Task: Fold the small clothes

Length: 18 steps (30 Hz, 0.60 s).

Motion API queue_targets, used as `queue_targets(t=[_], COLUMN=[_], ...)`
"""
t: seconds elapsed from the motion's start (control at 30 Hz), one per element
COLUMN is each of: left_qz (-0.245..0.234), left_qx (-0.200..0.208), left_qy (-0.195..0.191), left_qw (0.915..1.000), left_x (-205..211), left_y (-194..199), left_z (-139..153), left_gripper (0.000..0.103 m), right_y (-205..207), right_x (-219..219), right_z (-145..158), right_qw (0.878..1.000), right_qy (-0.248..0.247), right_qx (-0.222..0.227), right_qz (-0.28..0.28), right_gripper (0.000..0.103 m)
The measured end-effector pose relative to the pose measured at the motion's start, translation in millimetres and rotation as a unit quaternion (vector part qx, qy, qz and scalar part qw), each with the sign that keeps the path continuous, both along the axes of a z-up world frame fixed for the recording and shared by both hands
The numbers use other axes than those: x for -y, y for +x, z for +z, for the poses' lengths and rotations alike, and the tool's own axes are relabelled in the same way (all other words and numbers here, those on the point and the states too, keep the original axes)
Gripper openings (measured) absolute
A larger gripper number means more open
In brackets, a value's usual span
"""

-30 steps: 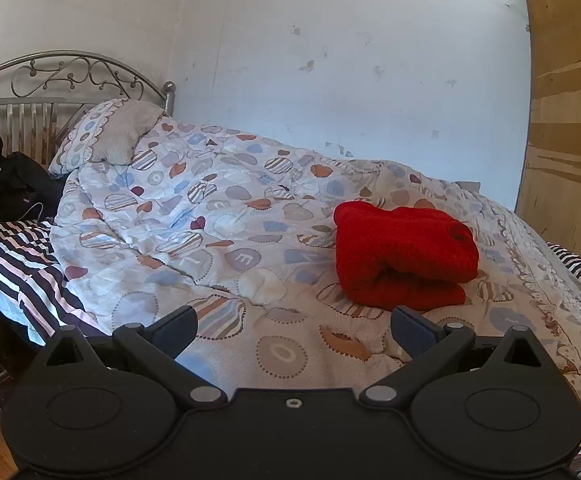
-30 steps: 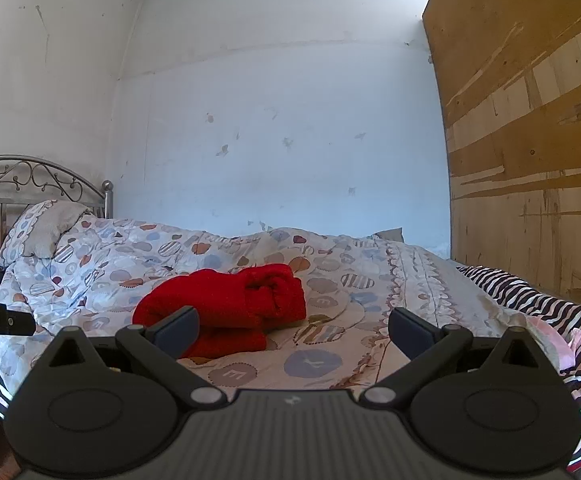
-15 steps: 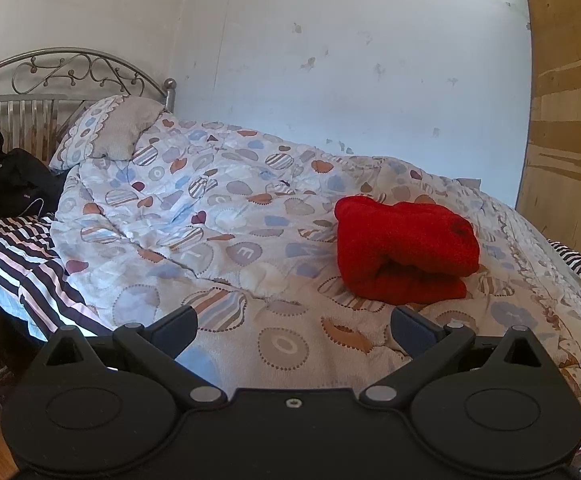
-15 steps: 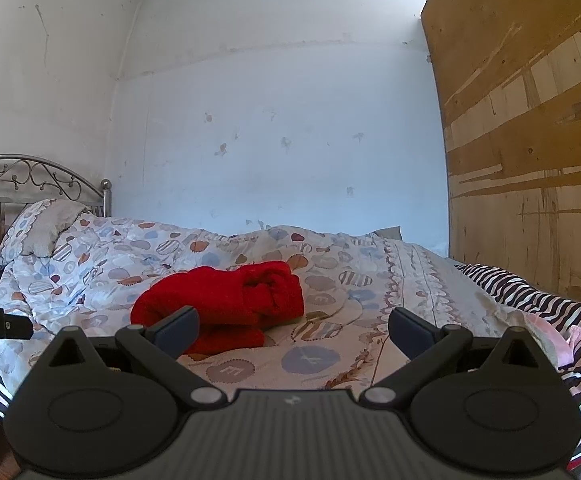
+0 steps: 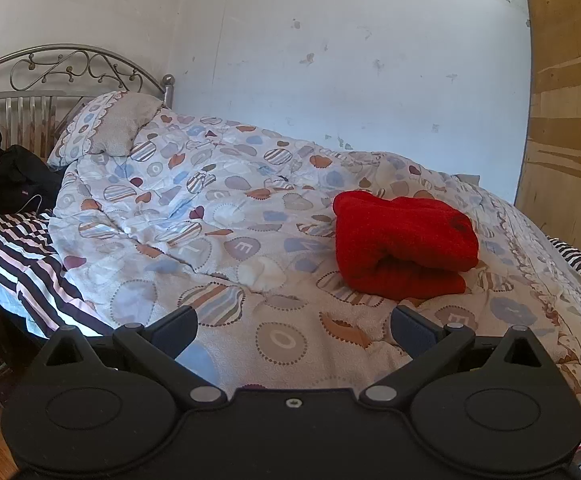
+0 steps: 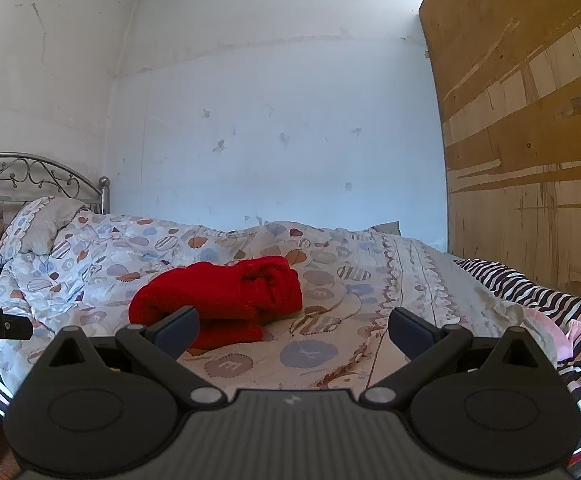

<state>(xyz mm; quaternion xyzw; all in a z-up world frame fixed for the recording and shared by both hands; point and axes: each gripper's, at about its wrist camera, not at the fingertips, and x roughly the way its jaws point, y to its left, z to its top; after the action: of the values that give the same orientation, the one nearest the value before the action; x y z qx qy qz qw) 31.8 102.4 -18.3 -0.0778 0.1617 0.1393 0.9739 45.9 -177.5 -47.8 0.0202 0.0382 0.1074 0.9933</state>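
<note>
Hovering both hand-held grippers, left (image 5: 293, 322) and right (image 6: 293, 324), released and empty, short of the folded red knitted garment (image 5: 402, 250) on the patterned quilt (image 5: 210, 216). Risk: soft bedding sags, the bundle slumps and unfolds if I nudge it.

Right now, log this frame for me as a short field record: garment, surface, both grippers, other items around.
garment: red knit garment, folded into a thick bundle, lying free
surface: patterned quilt on a bed with a metal headboard
left gripper: open, empty, clear of the garment
right gripper: open, empty, clear of the garment
other items: pillow at the headboard; black bag beside the pillow; striped sheet; pink cloth at the right edge
</note>
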Motion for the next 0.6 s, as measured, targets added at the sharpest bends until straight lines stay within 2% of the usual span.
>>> queue_targets(t=[0.6], left_qz=[0.001], left_qx=[-0.001], left_qy=[0.0], left_qw=[1.0], left_x=[1.4], left_y=[0.1], left_z=[-0.2], left_gripper=[0.102], right_y=[-0.5], right_x=[0.2], right_z=[-0.7], right_qw=[1.0], right_qy=[-0.001], right_qx=[-0.002], right_qz=[0.0], right_gripper=[0.103])
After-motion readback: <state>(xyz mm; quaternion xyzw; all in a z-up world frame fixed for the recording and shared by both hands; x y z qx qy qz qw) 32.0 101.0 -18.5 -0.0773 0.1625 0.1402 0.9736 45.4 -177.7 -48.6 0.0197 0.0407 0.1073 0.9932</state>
